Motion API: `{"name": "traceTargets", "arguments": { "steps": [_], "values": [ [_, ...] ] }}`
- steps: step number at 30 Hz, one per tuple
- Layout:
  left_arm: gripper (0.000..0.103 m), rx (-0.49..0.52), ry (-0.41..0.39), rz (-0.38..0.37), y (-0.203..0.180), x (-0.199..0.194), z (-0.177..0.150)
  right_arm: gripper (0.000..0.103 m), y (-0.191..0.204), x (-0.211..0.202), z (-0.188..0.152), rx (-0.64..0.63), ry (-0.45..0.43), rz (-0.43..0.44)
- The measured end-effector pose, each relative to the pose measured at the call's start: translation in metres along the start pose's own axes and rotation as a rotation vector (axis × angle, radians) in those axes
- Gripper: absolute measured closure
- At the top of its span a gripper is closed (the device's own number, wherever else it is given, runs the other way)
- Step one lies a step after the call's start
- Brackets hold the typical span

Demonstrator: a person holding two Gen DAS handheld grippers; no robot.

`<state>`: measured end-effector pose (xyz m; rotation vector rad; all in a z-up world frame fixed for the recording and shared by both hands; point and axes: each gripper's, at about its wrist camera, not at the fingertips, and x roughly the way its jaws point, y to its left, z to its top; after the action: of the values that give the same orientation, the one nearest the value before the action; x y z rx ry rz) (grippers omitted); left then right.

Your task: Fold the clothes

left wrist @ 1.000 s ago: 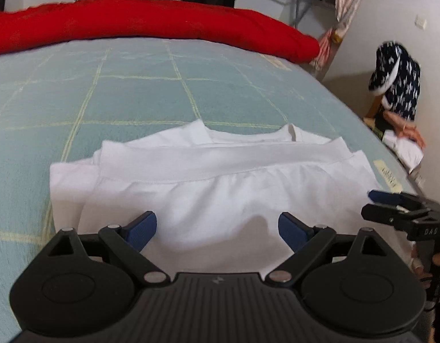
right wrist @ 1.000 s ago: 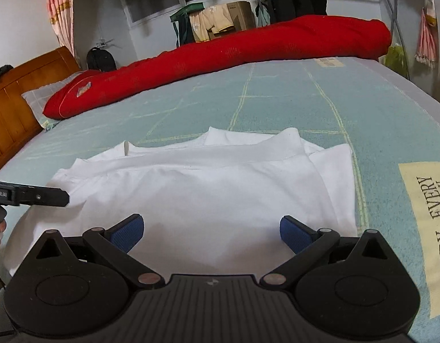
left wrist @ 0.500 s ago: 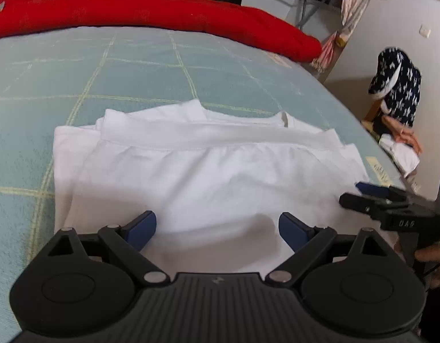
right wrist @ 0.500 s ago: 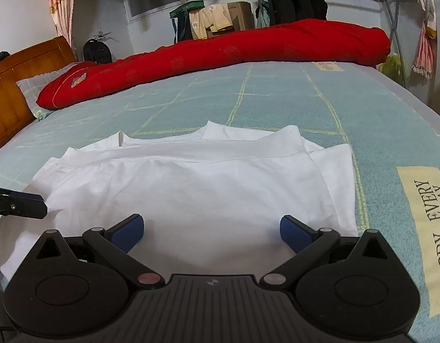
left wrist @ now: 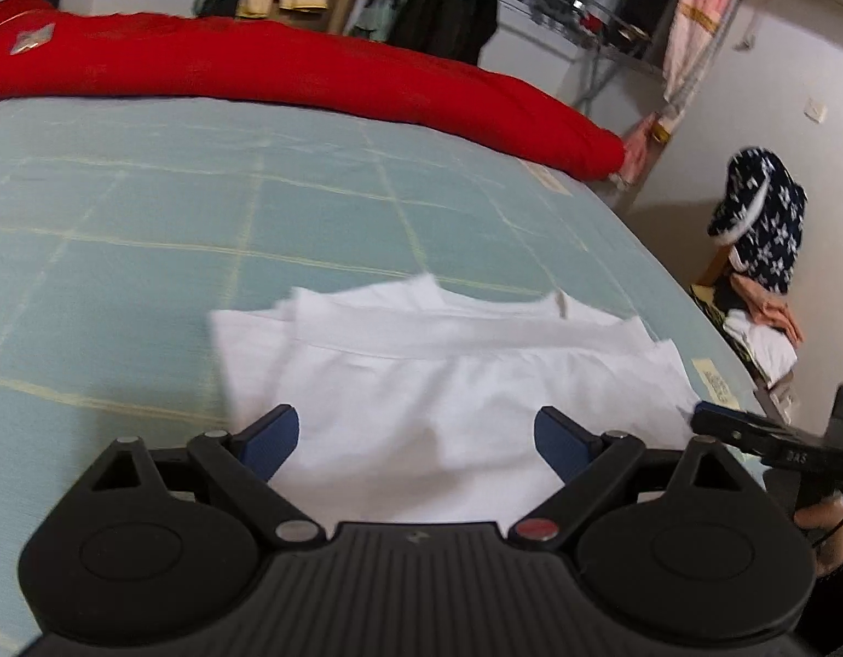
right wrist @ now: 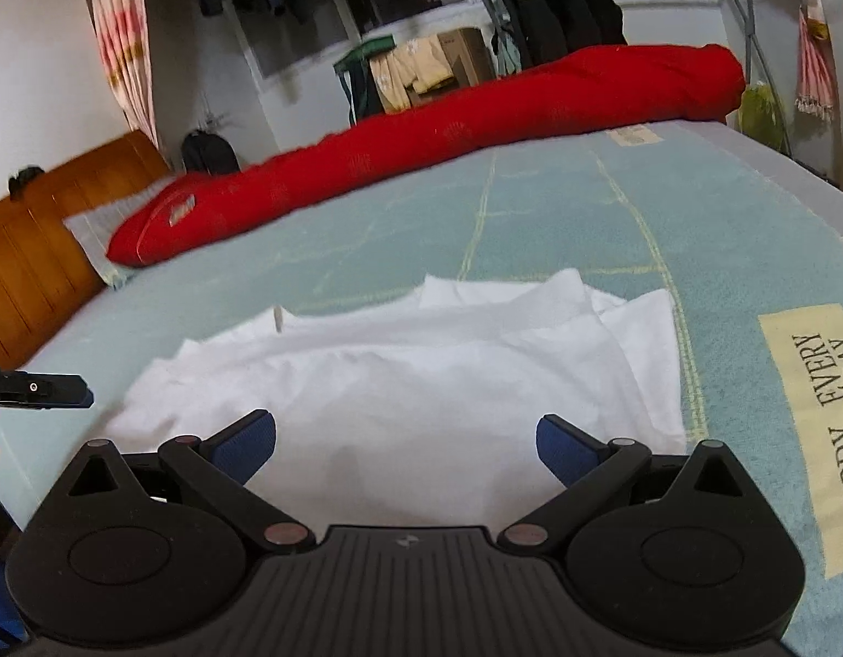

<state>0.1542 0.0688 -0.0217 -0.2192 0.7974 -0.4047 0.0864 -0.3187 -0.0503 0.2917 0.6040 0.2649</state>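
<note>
A white T-shirt (left wrist: 421,378) lies folded in layers on the light blue bedspread (left wrist: 148,208), collar edge toward the far side; the right wrist view shows the same white T-shirt (right wrist: 399,378). My left gripper (left wrist: 416,441) hovers over the shirt's near edge, open, with nothing between its blue pads. My right gripper (right wrist: 405,446) is likewise open above the near edge, empty. In the left wrist view the right gripper (left wrist: 750,430) shows at the shirt's right corner. At the far left of the right wrist view the left gripper's tip (right wrist: 44,391) reaches in.
A long red rolled quilt (right wrist: 449,131) lies across the far side of the bed. A wooden headboard (right wrist: 33,257) stands at the left. Clothes hang on a rack (left wrist: 449,5) behind. A chair with piled garments (left wrist: 761,284) stands off the bed's right edge.
Both grippers have pulled back and tilted up, so the shirt sits lower and farther in each view. The shirt itself has not moved; both stay open.
</note>
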Motion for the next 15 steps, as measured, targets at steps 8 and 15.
{"name": "traceTargets", "arguments": {
  "steps": [8,15],
  "values": [
    [0.01,-0.247,0.076,-0.137,0.069,0.006,-0.016,0.0,0.011,0.001,-0.001,0.023,0.02,0.014],
    [0.01,-0.385,0.112,-0.31,0.104,0.051,-0.016,0.0,0.02,0.005,-0.003,0.008,0.045,0.006]
  ]
}}
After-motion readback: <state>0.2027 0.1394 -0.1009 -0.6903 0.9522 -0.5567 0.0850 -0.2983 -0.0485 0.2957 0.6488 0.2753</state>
